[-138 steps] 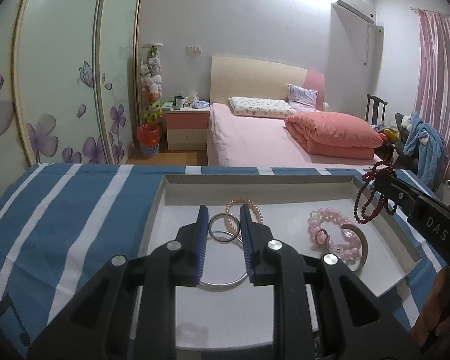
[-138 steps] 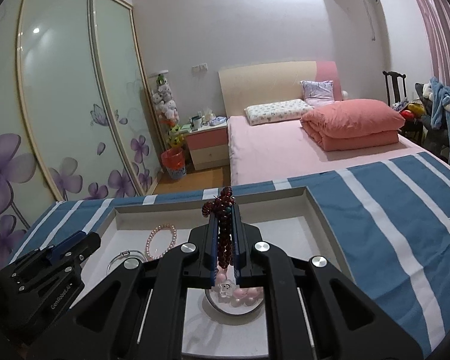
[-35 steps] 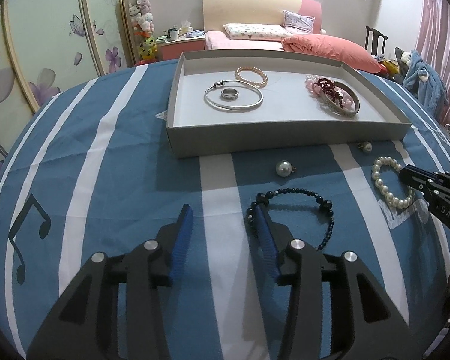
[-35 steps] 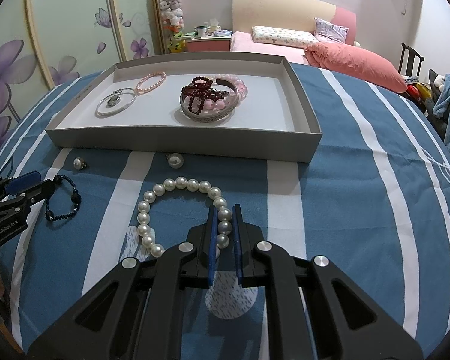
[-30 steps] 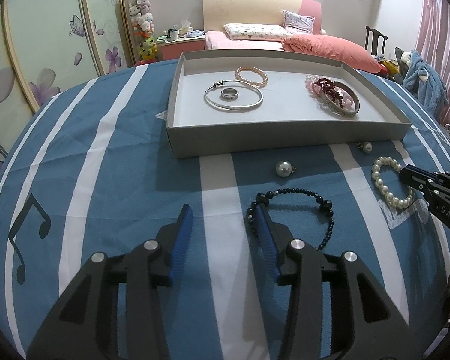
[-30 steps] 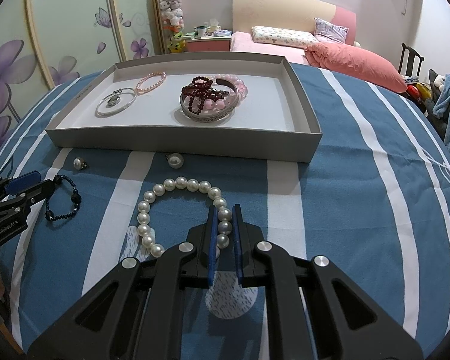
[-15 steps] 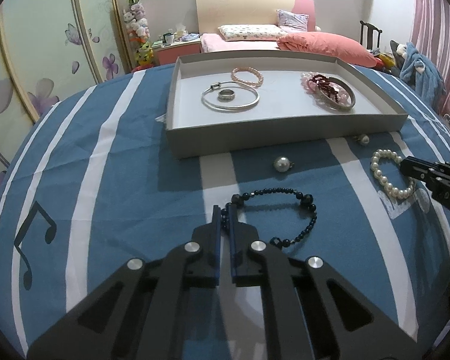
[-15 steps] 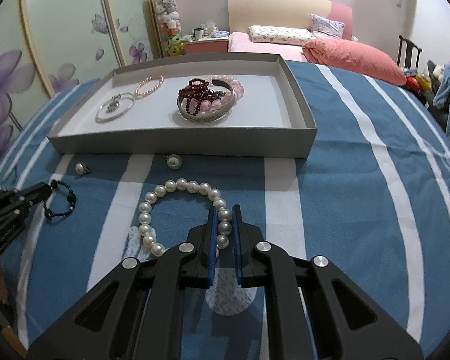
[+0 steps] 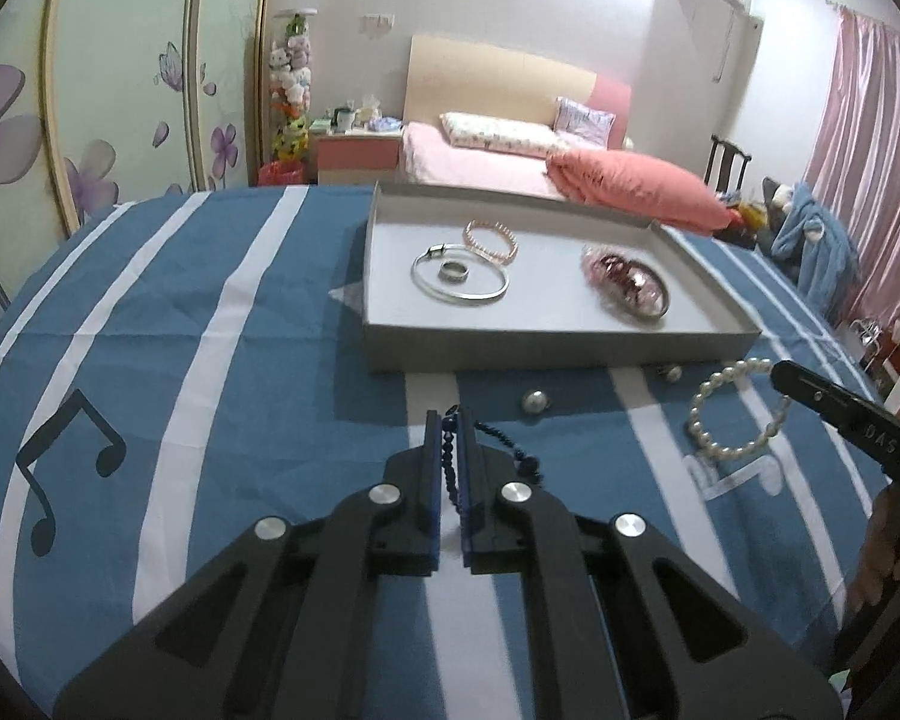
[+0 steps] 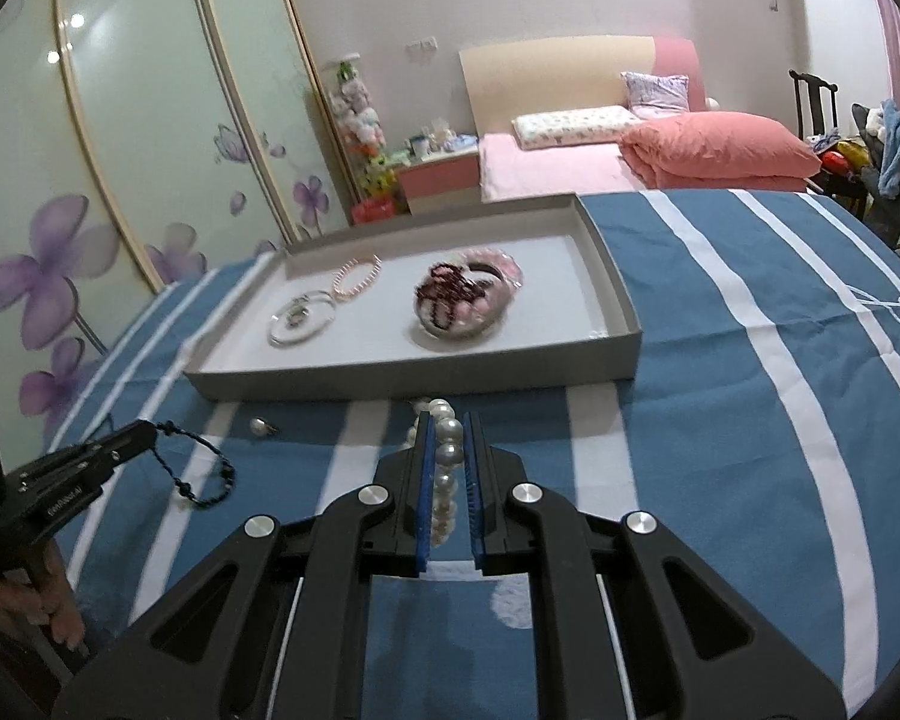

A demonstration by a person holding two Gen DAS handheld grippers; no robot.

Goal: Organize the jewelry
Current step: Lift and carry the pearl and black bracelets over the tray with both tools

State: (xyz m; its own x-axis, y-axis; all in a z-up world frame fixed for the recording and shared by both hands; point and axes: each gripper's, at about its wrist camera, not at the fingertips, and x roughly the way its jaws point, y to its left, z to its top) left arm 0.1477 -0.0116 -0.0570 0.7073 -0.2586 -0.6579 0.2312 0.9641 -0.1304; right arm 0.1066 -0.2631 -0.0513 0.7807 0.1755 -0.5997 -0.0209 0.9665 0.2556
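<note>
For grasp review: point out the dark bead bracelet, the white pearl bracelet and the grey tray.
dark bead bracelet [image 9: 448, 461], left wrist view, beads clamped between the pads.
white pearl bracelet [image 10: 448, 456], right wrist view, pearl between the pads.
grey tray [image 9: 546, 351], left wrist view, near wall.

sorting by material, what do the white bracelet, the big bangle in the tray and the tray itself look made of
White bracelet: glossy round beads, likely pearl or imitation.
Big bangle: thin, shiny silver hoop, apparently polished metal.
Tray: matte grey walls with crisp folded corners, probably cardboard.
</note>
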